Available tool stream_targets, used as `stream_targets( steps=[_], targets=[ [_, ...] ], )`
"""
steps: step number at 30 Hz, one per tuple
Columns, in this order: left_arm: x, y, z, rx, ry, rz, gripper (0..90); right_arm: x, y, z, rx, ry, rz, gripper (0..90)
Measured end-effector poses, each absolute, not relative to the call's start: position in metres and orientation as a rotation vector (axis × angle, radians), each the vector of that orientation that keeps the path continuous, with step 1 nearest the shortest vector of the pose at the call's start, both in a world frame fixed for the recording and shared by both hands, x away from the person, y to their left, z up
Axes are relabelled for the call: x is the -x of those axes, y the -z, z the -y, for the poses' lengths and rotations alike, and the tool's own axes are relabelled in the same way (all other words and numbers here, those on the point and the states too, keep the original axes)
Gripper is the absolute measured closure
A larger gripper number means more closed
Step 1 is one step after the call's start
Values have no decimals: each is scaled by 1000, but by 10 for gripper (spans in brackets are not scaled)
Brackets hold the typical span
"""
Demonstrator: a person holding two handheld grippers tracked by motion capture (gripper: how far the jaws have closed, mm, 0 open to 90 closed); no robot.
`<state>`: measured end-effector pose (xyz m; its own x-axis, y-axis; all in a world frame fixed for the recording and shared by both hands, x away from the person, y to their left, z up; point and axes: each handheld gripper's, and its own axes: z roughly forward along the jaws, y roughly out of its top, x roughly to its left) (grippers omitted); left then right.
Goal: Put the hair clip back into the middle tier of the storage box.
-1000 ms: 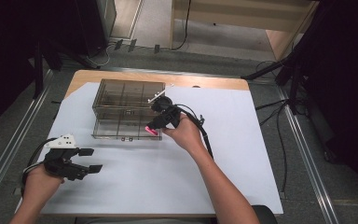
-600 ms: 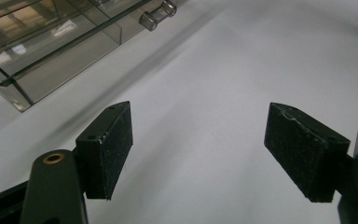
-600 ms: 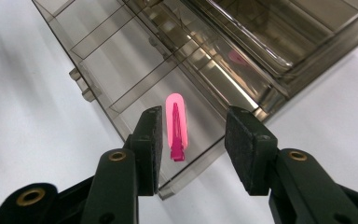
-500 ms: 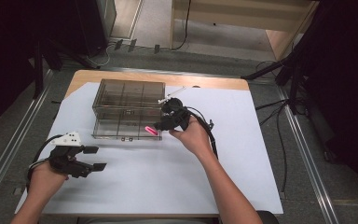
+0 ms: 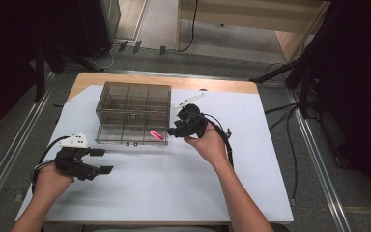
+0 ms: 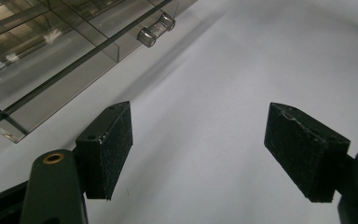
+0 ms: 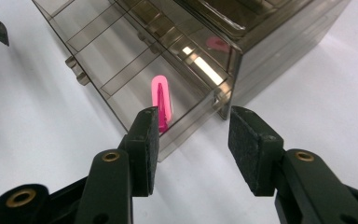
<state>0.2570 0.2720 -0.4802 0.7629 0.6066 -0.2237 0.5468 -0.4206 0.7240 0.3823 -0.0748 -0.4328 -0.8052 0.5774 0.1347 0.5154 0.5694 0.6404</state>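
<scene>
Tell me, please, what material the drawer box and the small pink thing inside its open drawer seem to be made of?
The drawer box looks like smoke-tinted clear plastic, probably acrylic: you see through its walls to the dividers, and its glossy faces throw bright reflections. The pink thing in the drawer looks like smooth, opaque, bright plastic with rounded ends; it might be a clip, but that is uncertain.

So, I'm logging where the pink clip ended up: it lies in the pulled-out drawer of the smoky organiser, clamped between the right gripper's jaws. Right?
Not quite. The pink clip does lie in the pulled-out drawer, but the right gripper isn't clamping it; the right gripper view shows its jaws open and empty, just outside the drawer.
</scene>
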Motion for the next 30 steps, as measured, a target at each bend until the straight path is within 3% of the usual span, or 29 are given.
stream_targets(
  steps=[30],
  targets=[
    [-269,478,-267,-2127,-82,-822,243,-374,443,131,-1041,-1071,-2594,498]
  ],
)
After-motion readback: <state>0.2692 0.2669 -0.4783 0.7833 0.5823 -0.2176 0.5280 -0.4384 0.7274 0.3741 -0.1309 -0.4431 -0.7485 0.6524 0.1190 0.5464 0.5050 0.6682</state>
